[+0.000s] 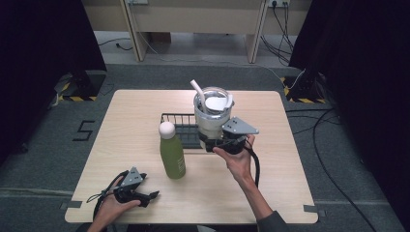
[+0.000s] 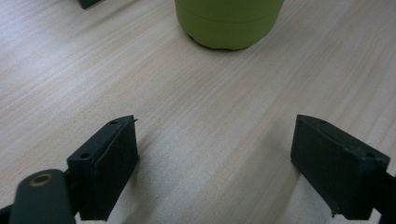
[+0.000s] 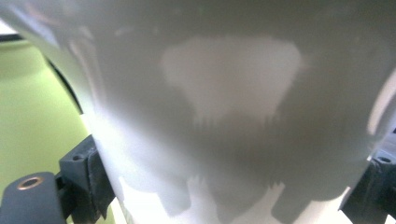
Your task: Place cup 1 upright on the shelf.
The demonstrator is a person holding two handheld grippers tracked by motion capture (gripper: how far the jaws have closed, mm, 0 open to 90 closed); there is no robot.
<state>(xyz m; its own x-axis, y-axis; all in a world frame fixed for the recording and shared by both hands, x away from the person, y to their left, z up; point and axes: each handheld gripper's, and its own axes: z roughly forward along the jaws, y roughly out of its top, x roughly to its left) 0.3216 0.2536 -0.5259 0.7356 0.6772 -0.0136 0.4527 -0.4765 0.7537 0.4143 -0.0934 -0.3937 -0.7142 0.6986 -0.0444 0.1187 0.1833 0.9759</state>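
Observation:
A pale tumbler (image 1: 212, 116) with a lid and a white straw (image 1: 197, 89) hangs above a black wire rack (image 1: 180, 117) at the table's middle back. My right gripper (image 1: 216, 141) is shut on its lower part, held by a hand from the front right. In the right gripper view the tumbler (image 3: 233, 116) sits pressed between the two jaws of my right gripper (image 3: 231, 186). A green bottle (image 1: 172, 154) with a white cap stands upright just left of the tumbler. My left gripper (image 1: 149, 196) rests low at the table's front left, open; its jaws (image 2: 215, 158) hold nothing and point at the bottle's base (image 2: 229, 21).
The light wooden table (image 1: 125, 125) has bare room on its left half and at the right front. Cables trail from both grippers toward the front edge. Dark curtains and floor cables surround the table.

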